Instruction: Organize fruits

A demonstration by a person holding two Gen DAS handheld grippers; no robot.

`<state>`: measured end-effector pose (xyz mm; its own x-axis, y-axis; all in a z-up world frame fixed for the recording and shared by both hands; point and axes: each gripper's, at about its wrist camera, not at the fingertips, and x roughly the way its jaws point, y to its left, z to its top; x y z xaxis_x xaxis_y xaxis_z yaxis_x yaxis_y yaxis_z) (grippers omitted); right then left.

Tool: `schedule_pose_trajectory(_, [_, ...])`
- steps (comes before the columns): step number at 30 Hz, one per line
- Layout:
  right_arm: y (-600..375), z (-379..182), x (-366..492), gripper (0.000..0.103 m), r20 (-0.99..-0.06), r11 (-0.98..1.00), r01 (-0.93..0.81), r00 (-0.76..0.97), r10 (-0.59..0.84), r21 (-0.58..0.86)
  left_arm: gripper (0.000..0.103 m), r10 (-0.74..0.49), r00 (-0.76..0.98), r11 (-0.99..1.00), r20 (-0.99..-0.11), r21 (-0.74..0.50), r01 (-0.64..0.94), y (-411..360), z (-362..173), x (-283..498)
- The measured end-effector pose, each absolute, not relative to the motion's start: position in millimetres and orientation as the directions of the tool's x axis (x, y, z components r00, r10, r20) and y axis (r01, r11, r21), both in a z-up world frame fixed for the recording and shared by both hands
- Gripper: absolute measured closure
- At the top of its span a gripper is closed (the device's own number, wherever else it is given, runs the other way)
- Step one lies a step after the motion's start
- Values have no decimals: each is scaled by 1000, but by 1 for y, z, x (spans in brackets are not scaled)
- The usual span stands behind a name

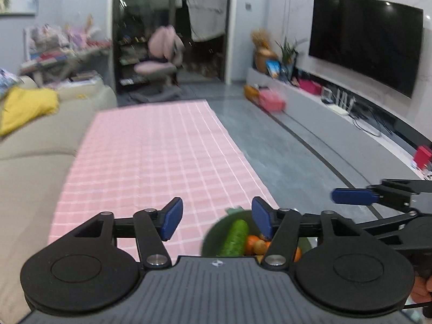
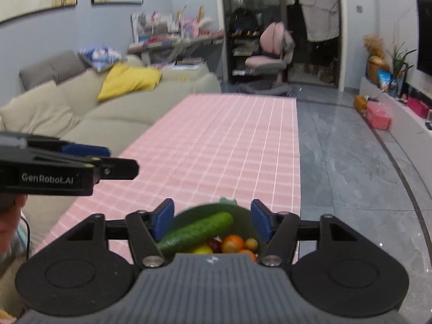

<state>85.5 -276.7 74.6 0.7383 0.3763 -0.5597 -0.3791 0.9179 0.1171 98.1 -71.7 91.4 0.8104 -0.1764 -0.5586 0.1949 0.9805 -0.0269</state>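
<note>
Fruit sits heaped in the green bowl [image 2: 216, 210] at the near edge of the pink-checked counter [image 2: 216, 148], cucumber [image 2: 197, 232] slanted on top, so either wide-open, empty gripper, left [image 1: 214, 218] or right [image 2: 212, 220], could roll it out

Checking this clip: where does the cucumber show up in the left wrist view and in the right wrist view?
Left wrist: cucumber stands near upright in the green bowl, bottom centre, just left of the right pad.
Right wrist: cucumber lies diagonally across the green bowl, between the open fingers.
Shared landmark: pink checked tablecloth.
</note>
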Motion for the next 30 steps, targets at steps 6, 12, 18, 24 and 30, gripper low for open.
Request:
schedule_pose_trajectory(6, [-265, 85, 41, 30, -503, 934, -322, 788, 354, 154, 15, -66, 870, 988, -488, 91, 126, -65, 96, 64])
schedule_pose_trajectory(12, [-250, 79, 2, 20, -486, 947, -302, 815, 316, 109, 13, 8, 864, 981, -504, 171, 91, -67, 84, 40])
schedule_pose_trajectory(18, [-242, 72, -27, 16, -487, 954, -291, 824, 291, 77, 12, 18, 829, 996, -559, 86, 36, -53, 72, 24])
schedule_pose_trajectory(24, [-238, 56, -38, 16, -540, 956, -292, 799, 266, 38, 12, 25, 789, 1000, -613, 29, -9, -38, 57, 13])
schedule_pose_trajectory(30, [-229, 43, -32, 16, -580, 953, -301, 775, 251, 10, 12, 16, 767, 1000, -642, 18, -6, -32, 43, 10])
